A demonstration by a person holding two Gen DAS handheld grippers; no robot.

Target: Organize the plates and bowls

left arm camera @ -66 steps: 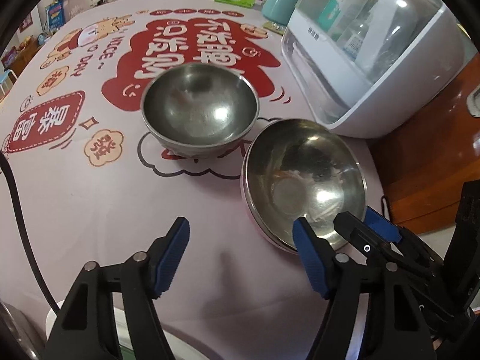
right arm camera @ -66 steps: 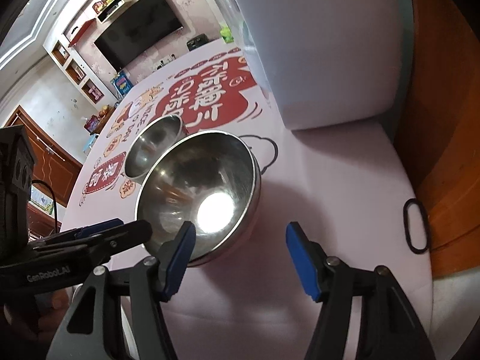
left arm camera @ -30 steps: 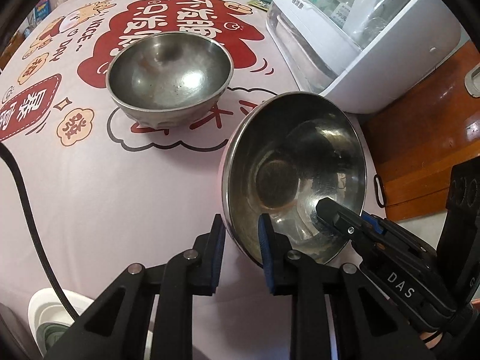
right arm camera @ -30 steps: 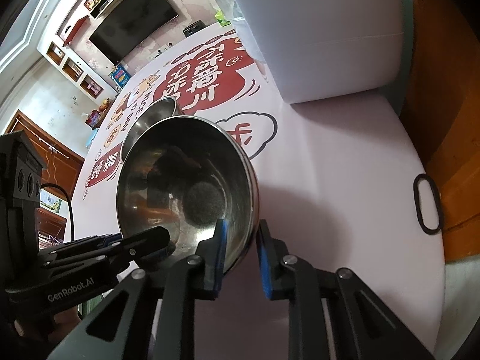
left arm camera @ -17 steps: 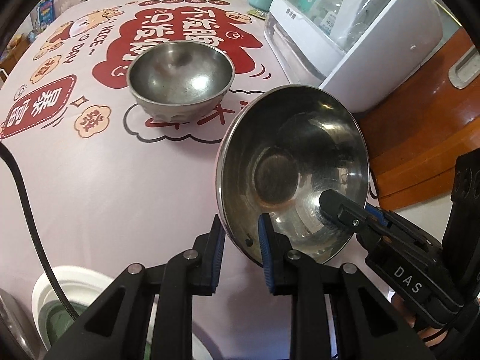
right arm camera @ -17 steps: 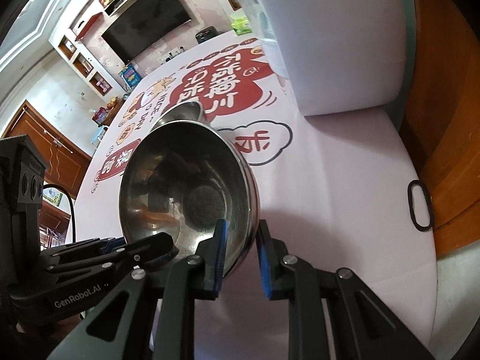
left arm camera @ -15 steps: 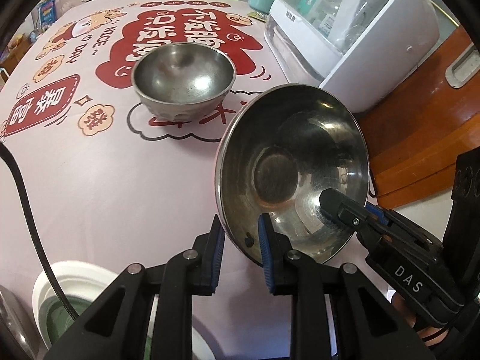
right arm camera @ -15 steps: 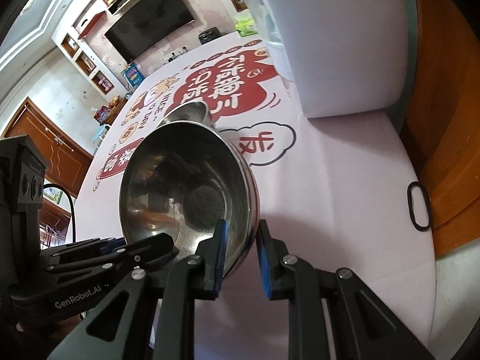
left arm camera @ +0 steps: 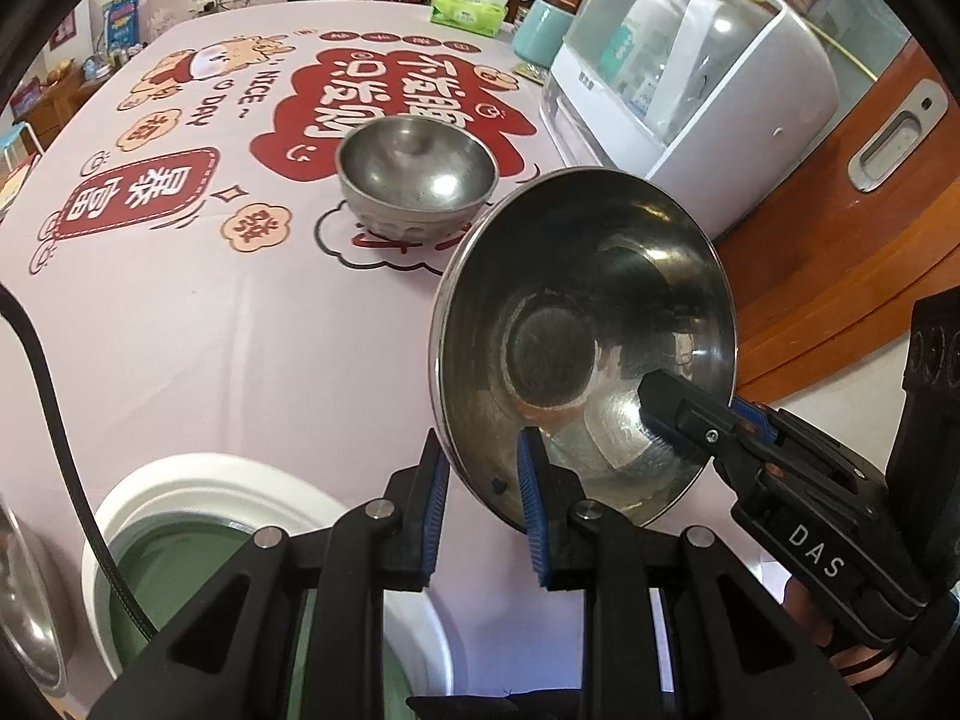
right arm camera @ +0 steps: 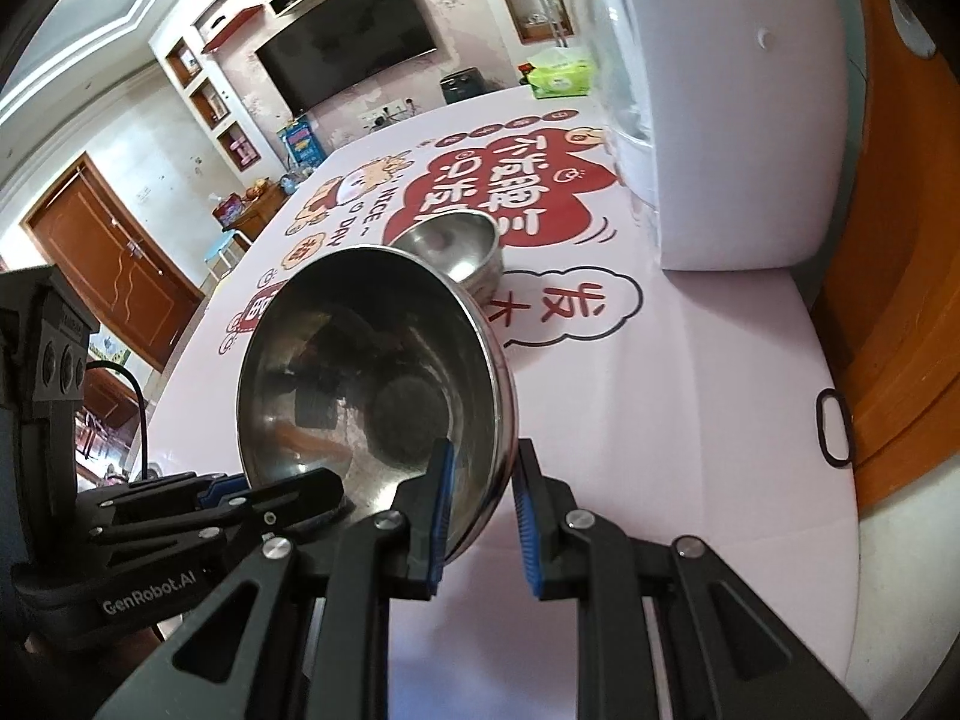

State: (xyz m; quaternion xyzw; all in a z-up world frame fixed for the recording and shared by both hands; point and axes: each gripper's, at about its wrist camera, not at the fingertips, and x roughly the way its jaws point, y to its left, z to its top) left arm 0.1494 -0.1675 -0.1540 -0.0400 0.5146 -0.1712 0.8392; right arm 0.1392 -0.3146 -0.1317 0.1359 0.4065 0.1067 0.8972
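A large steel bowl (left arm camera: 570, 312) hangs tilted above the tablecloth, held by its rim from two sides. My left gripper (left arm camera: 480, 498) is shut on the near rim, one blue pad inside and one outside. My right gripper (right arm camera: 480, 516) is shut on the rim (right arm camera: 498, 420) at the bowl's other side; in the left wrist view it shows as the black right gripper (left arm camera: 690, 414) reaching in from the right. The left gripper (right arm camera: 288, 492) appears low on the left in the right wrist view. A smaller steel bowl (left arm camera: 417, 180) (right arm camera: 450, 246) stands upright on the cloth behind.
A white-rimmed green basin (left arm camera: 198, 480) sits just below my left gripper, with a black cable (left arm camera: 54, 390) across it. A white sterilizer cabinet (left arm camera: 690, 90) (right arm camera: 750, 120) stands at the right. A tissue box (left arm camera: 468, 15) and teal cup (left arm camera: 540, 39) stand far back. A black ring (right arm camera: 834, 429) lies near the table edge.
Both grippers closed on the large bowl's rim and lifted it off the cloth. They have since risen and drawn back together, bringing the green basin into view.
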